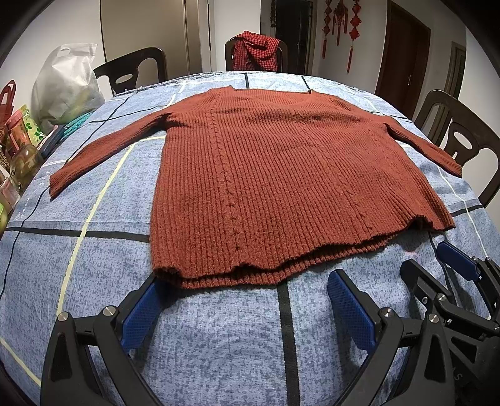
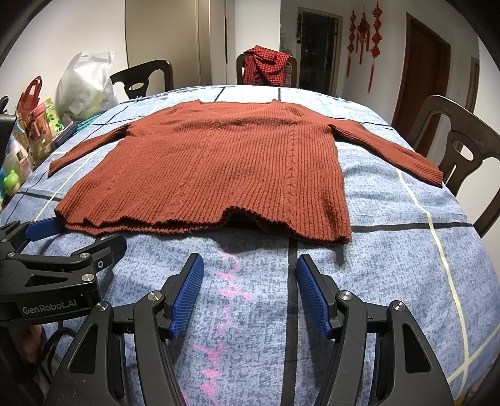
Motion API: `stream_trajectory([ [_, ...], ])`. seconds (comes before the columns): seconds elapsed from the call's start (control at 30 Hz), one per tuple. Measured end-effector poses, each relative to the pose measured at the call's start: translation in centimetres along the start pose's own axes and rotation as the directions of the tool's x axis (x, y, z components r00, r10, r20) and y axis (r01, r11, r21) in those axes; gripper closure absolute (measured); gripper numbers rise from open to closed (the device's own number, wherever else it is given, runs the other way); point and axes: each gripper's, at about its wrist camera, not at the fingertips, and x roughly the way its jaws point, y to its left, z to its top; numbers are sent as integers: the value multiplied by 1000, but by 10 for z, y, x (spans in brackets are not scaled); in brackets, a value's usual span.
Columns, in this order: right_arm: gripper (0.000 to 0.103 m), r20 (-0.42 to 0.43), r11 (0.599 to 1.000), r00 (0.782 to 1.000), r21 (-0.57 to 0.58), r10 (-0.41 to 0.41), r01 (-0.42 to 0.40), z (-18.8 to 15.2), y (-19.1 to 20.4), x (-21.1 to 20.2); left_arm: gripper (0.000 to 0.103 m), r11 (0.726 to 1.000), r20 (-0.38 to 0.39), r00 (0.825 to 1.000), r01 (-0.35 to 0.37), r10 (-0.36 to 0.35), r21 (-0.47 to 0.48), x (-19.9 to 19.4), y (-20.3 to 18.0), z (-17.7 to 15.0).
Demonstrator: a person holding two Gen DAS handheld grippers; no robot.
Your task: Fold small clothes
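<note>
Blue patterned cloth with dark and pale grid lines covers the surface (image 1: 78, 281). A rust-red knitted sweater (image 1: 281, 175) lies flat across the middle of the surface, neckline toward the far edge, hem toward the near edge, both sleeves spread out to the side edges. The hem is slightly rumpled and lifted at one spot.

The left hand-held gripper (image 1: 250, 290) sits low at the near edge with its jaws spread wide; the tip of one blue finger (image 1: 140, 315) is at the hem's left corner, and whether it touches cannot be told. The right hand-held gripper (image 2: 250, 271) is also open and holds nothing, just short of the hem, over pink markings (image 2: 228, 281) on the cloth.

Dark chairs (image 1: 137, 68) stand around the surface. A red checked garment (image 1: 256, 50) hangs over the chair at the far edge. A white plastic bag (image 1: 62, 87) and assorted packages (image 1: 18, 131) crowd the left edge. Red knot decorations (image 1: 340, 18) hang on the far wall.
</note>
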Motion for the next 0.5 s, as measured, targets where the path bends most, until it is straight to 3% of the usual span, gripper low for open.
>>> stream_trajectory([
  [0.5,41,7,1000,1000,3,-1,1,1,-1,-2,0,1000,3,1000,-2,2,-2,1,0,2],
])
